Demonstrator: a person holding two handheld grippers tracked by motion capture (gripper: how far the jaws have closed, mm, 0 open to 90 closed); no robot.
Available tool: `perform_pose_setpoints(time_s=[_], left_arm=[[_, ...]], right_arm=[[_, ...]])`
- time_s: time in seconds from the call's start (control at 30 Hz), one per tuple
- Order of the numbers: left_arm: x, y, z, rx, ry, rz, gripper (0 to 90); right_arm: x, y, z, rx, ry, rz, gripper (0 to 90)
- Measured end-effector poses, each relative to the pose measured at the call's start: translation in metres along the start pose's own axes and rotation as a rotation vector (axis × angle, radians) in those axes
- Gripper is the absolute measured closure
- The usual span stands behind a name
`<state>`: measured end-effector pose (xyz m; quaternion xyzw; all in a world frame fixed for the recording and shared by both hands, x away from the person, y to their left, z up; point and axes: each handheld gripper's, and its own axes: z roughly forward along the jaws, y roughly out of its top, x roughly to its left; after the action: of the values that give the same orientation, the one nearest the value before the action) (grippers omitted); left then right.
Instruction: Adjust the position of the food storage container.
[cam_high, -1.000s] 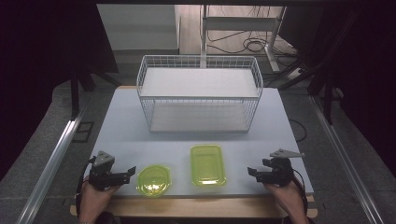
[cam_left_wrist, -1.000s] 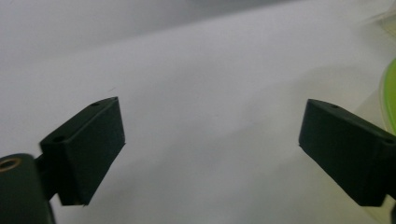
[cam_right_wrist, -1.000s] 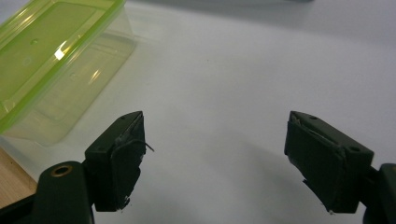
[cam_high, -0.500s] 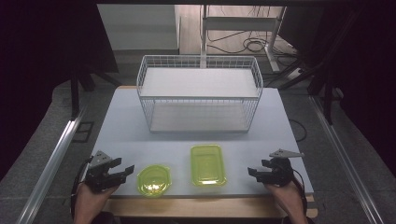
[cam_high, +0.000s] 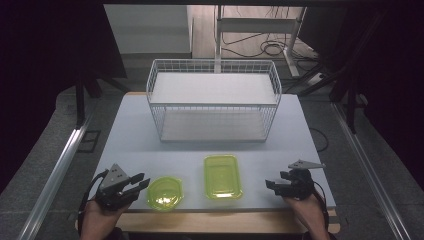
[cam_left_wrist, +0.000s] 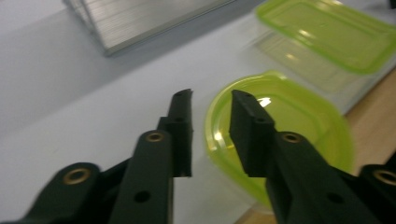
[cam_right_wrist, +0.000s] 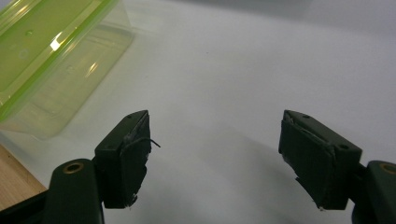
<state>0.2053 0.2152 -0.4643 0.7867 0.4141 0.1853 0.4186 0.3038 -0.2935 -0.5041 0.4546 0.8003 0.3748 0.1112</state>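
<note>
I see my left gripper (cam_high: 131, 186) at the lower left of the high view, its jaws just narrowed to a slim gap with nothing between them. The round green container (cam_high: 164, 192) sits just right of it, probably untouched. My right gripper (cam_high: 278, 184) waits open, well apart.

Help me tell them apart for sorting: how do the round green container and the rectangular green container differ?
The round green container is circular; the rectangular green container is oblong with rounded corners. The round one is smaller in the high view and lies nearer the table's front edge; the rectangular one is larger and reaches farther toward the wire basket. The round one sits by the left gripper, the rectangular one nearer mid-table. Both are translucent yellow-green plastic resting on the white table.
</note>
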Motion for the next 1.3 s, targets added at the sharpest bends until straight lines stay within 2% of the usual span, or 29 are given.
perform_pose_setpoints(time_s=[0.07, 0.1, 0.2, 0.27, 0.43, 0.73, 0.83, 1.07, 1.17, 1.3], left_arm=[[-0.011, 0.004, 0.001, -0.011, -0.051, 0.019, 83.3], [-0.011, 0.004, 0.001, -0.011, -0.051, 0.019, 85.9], [-0.027, 0.009, 0.007, -0.009, -0.106, 0.053, 89.8], [-0.041, 0.011, 0.015, 0.016, -0.139, 0.079, 89.9], [-0.055, 0.009, 0.025, 0.043, -0.180, 0.097, 90.0], [-0.070, -0.002, 0.041, 0.095, -0.215, 0.092, 90.0], [-0.075, -0.005, 0.047, 0.123, -0.204, 0.104, 89.9], [-0.073, -0.007, 0.052, 0.146, -0.190, 0.089, 89.9], [-0.067, -0.009, 0.054, 0.145, -0.192, 0.061, 89.9], [-0.061, -0.009, 0.053, 0.145, -0.180, 0.049, 90.0]], right_arm=[[0.000, 0.000, 0.000, 0.002, 0.000, 0.001, 25.1], [0.000, 0.000, 0.000, 0.003, 0.000, 0.001, 25.2], [0.000, 0.000, 0.001, 0.006, -0.001, 0.001, 25.1], [0.000, 0.000, 0.001, 0.008, 0.000, 0.004, 25.1], [-0.001, -0.001, 0.001, 0.008, -0.001, 0.004, 25.1], [-0.001, -0.001, 0.002, 0.016, 0.000, 0.000, 25.1], [-0.001, -0.001, 0.003, 0.018, -0.002, 0.000, 25.0], [-0.001, -0.002, 0.003, 0.017, 0.002, 0.004, 24.9], [-0.001, -0.002, 0.003, 0.020, -0.001, 0.002, 24.9], [-0.001, -0.002, 0.003, 0.020, -0.001, 0.003, 24.9]])
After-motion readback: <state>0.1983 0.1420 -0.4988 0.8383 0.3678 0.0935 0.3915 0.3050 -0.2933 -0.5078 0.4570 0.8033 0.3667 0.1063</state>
